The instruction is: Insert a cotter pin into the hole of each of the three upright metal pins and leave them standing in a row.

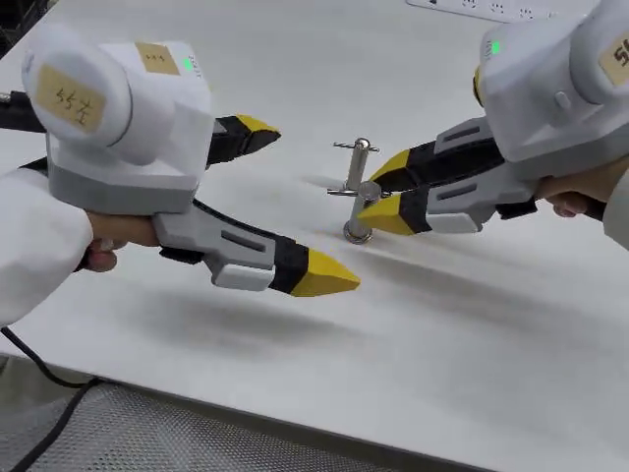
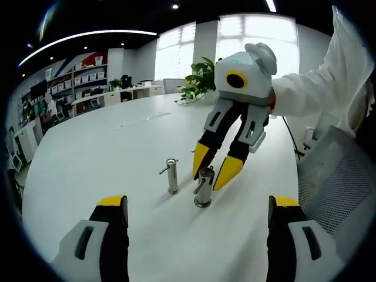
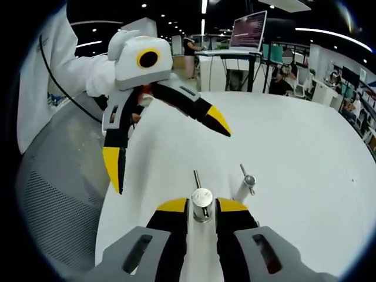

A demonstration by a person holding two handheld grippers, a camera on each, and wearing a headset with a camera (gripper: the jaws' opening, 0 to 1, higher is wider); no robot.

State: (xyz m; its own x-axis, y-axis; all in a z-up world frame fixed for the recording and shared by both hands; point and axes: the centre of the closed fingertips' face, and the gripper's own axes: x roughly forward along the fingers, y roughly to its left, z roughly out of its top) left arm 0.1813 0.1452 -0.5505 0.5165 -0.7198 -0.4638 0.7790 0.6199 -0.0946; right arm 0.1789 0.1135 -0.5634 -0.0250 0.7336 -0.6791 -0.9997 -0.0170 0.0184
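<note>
Between the jaws of the right claw (image 1: 375, 195) stands the near pin (image 3: 201, 202), upright on the table (image 1: 472, 324). The jaws are drawn in to the pin's width. In the right gripper view both yellow tips appear to press its head, one on each side. A cotter (image 3: 195, 178) passes through this pin near the top and juts out beyond the tips. Just past the tips and a little to their right stands the far pin (image 3: 247, 187), apart from the first and upright, with a second cotter (image 3: 242, 170) through its hole. Facing the right claw from across both pins is the left claw (image 1: 314, 205), jaws spread wide, holding nothing, tips clear of both pins.

Assessment: the pins look to be solid polished steel, so stiff, light, round and slippery. Each stands on a small flared foot and would likely tip under a sideways push. The best hold is on the bare shank below the cotter, pads square to it. The cotters are thin and seem loosely seated; a knock could bend one or slide it out. Any release should be straight and gentle.
</note>
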